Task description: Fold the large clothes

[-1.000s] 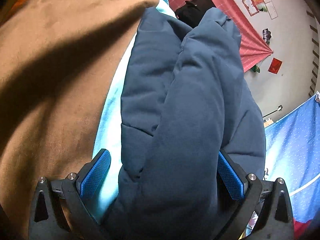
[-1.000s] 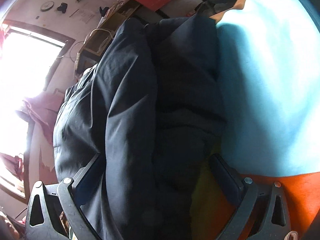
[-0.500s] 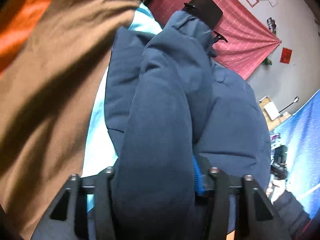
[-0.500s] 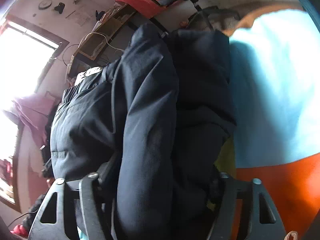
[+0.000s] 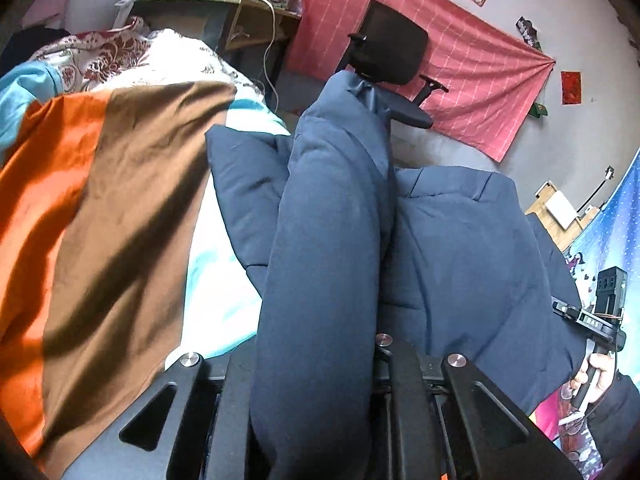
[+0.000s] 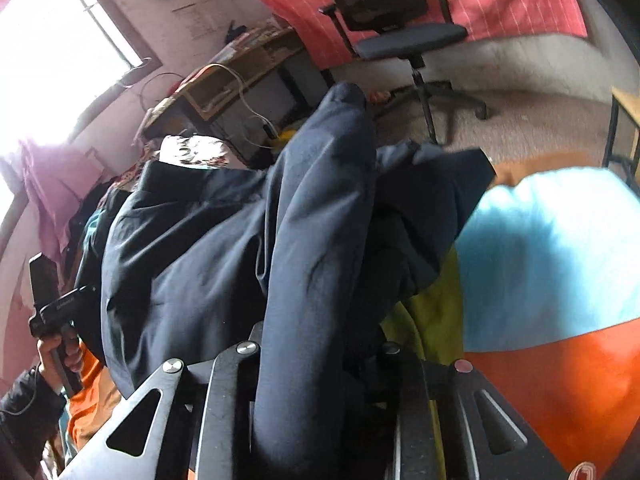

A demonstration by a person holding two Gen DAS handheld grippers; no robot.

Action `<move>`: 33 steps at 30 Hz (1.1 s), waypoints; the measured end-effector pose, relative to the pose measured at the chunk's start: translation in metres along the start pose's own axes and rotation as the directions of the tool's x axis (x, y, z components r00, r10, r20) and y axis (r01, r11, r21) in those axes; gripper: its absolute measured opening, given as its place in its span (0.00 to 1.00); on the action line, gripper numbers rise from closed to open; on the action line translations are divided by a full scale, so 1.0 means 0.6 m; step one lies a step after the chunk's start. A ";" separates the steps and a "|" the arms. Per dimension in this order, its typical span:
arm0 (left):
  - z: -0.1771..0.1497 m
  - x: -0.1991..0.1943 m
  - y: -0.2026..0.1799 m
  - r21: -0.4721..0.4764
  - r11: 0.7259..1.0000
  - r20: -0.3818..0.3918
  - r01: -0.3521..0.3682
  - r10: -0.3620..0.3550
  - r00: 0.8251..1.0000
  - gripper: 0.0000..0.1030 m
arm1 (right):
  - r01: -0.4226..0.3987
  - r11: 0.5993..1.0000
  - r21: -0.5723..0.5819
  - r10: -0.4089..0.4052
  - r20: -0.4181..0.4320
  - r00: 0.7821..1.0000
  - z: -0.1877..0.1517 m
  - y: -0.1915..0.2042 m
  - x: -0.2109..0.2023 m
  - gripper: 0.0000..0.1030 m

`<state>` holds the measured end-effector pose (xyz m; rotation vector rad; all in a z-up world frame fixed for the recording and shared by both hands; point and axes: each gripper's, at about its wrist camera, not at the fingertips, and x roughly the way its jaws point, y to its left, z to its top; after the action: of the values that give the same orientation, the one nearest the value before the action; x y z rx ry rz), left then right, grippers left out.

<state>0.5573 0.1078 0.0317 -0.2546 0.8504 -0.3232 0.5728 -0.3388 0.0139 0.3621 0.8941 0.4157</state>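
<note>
Both the left gripper (image 5: 316, 408) and right gripper (image 6: 316, 400) clamp bunched folds of the puffy navy jacket (image 5: 452, 248)

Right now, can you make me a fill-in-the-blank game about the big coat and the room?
1. Both grippers are shut on a puffy coat that is dark ____.
2. The office chair is the color ____.
3. The checked cloth on the wall behind the chair is ____.
4. The bedspread has brown, light blue and ____ patches.

Missing words: blue; black; pink; orange
</note>
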 end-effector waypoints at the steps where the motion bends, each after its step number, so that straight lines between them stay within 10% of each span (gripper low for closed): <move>1: 0.001 -0.008 -0.003 0.001 1.000 0.005 0.001 -0.001 1.000 0.12 | -0.002 1.000 -0.007 0.002 0.004 1.000 0.009 0.010 0.000 0.22; 16: 0.005 -0.114 -0.031 0.002 1.000 0.001 -0.012 0.012 1.000 0.12 | -0.025 0.994 -0.106 0.035 0.089 0.995 -0.016 0.121 -0.117 0.21; 33: -0.121 -0.022 0.049 0.016 0.998 -0.074 -0.061 0.062 0.995 0.14 | 0.044 0.999 -0.030 -0.042 0.043 0.998 -0.164 0.040 -0.017 0.24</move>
<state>0.4986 0.1334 -0.0152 -0.2040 0.9277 -0.2824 0.4830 -0.3100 -0.0248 0.3219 0.8523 0.3806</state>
